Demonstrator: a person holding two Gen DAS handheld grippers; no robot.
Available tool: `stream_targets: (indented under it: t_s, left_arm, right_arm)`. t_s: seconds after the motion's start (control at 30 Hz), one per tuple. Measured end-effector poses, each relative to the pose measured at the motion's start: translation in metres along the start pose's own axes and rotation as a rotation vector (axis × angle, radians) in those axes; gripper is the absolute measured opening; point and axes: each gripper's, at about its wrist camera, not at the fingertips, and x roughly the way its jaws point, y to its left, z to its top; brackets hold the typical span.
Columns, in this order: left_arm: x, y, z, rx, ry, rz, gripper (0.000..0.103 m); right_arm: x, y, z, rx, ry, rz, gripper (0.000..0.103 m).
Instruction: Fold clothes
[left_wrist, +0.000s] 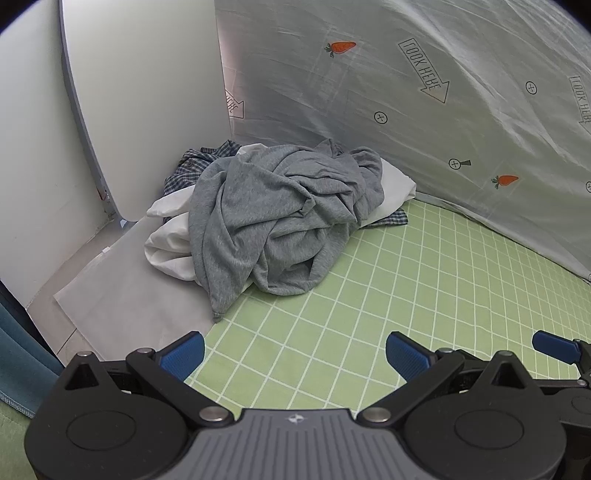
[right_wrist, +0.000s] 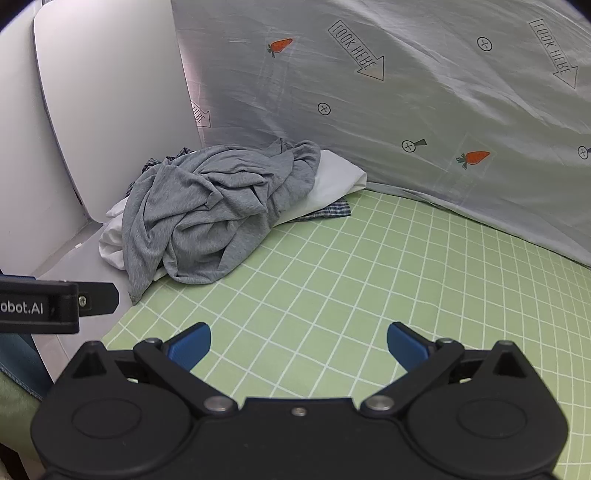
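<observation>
A crumpled grey garment (left_wrist: 280, 218) (right_wrist: 214, 214) lies on top of a pile at the far left of the green checked sheet (left_wrist: 388, 295) (right_wrist: 351, 277). Under it lie a white cloth (left_wrist: 166, 243) (right_wrist: 336, 181) and a blue plaid garment (left_wrist: 192, 162) (right_wrist: 328, 212). My left gripper (left_wrist: 295, 354) stands open over the sheet, well short of the pile, nothing between its blue pads. My right gripper (right_wrist: 299, 345) is open too, over bare sheet; one of its blue fingers (left_wrist: 554, 345) shows at the right edge of the left wrist view.
A grey sheet with carrots and "LOOK HERE" arrows (left_wrist: 424, 92) (right_wrist: 406, 92) hangs behind the bed. White panels (left_wrist: 140, 92) (right_wrist: 110, 103) stand at the left. A white liner (left_wrist: 129, 295) lies at the bed's left edge, with teal fabric (left_wrist: 18, 354) below it.
</observation>
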Motion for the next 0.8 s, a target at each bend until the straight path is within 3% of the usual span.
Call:
stream_targets:
  t_s: [0.8]
  left_arm:
    - [0.0014, 0.0033, 0.0018, 0.005, -0.004, -0.009, 0.103]
  right_arm:
    - [-0.0005, 0.0025, -0.0018, 0.007, -0.005, -0.005, 0.103]
